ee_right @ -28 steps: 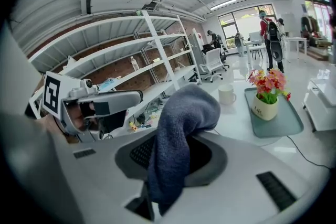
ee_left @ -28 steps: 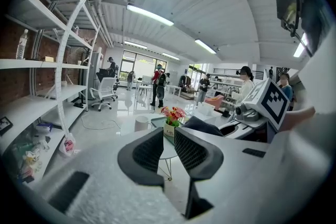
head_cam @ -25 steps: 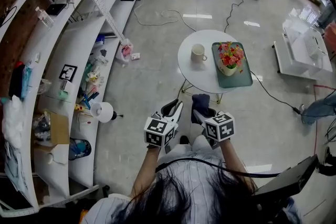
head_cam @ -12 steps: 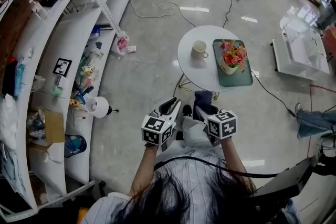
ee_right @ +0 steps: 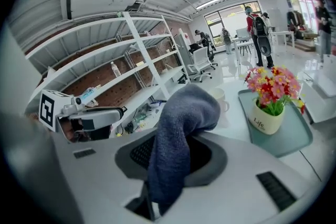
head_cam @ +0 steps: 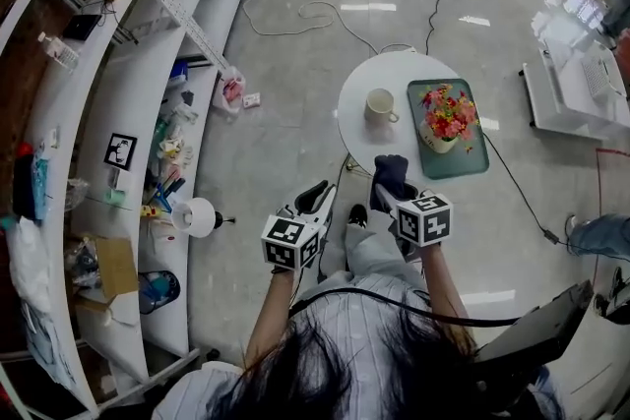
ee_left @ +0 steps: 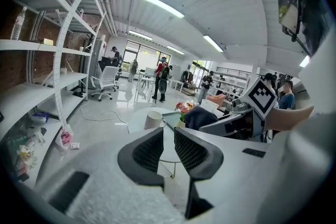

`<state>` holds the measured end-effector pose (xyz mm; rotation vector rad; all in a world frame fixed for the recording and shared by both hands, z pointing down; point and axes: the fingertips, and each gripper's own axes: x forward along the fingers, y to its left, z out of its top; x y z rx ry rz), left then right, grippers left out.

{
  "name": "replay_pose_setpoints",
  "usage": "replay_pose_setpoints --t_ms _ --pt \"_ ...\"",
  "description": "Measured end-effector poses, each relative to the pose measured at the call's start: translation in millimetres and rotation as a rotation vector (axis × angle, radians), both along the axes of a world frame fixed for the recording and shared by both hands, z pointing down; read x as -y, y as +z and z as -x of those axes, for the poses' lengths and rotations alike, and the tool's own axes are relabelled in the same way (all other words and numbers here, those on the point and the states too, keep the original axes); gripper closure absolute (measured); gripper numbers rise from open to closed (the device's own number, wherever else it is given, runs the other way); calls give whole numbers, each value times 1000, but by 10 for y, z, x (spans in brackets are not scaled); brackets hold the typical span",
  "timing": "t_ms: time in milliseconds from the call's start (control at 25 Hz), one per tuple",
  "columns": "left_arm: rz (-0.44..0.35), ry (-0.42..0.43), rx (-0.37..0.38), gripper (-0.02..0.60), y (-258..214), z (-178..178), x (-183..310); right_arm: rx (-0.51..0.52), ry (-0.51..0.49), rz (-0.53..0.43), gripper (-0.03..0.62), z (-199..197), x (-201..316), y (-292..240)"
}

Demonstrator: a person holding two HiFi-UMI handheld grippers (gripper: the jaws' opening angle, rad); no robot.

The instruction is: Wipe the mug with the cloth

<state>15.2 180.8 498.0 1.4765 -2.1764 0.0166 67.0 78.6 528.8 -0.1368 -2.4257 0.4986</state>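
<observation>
A cream mug (head_cam: 379, 104) stands on the left half of a small round white table (head_cam: 366, 140). My right gripper (head_cam: 392, 187) is shut on a dark blue cloth (head_cam: 389, 171), held at the table's near edge, short of the mug. In the right gripper view the cloth (ee_right: 178, 128) drapes over the jaws and hides part of the mug (ee_right: 219, 96). My left gripper (head_cam: 317, 199) hovers above the floor left of the table, its jaws a narrow gap apart with nothing between them. The left gripper view shows the mug (ee_left: 154, 119) ahead of it.
A green tray (head_cam: 475, 159) on the table's right half carries a white pot of flowers (head_cam: 444, 120). Curved white shelves (head_cam: 128, 113) full of clutter run along the left. A cable (head_cam: 315, 15) lies on the glossy floor, and a white bench (head_cam: 576, 84) stands at the right.
Both grippers have come closer to the table. The cloth now reaches the table's near edge. Both jaws stand as before.
</observation>
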Motion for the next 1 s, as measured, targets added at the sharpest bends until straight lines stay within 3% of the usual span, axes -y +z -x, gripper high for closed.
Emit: replay_pose_setpoints --t_ms 240,480,1000 --pt "26 38 -20 506 13 517 394 -30 49 33 485 448 385 183" --pt "72 85 -33 506 172 835 786 -77 86 65 485 656 690 376" --pt "152 160 -15 506 294 1191 1039 -143 124 67 485 807 1040 558"
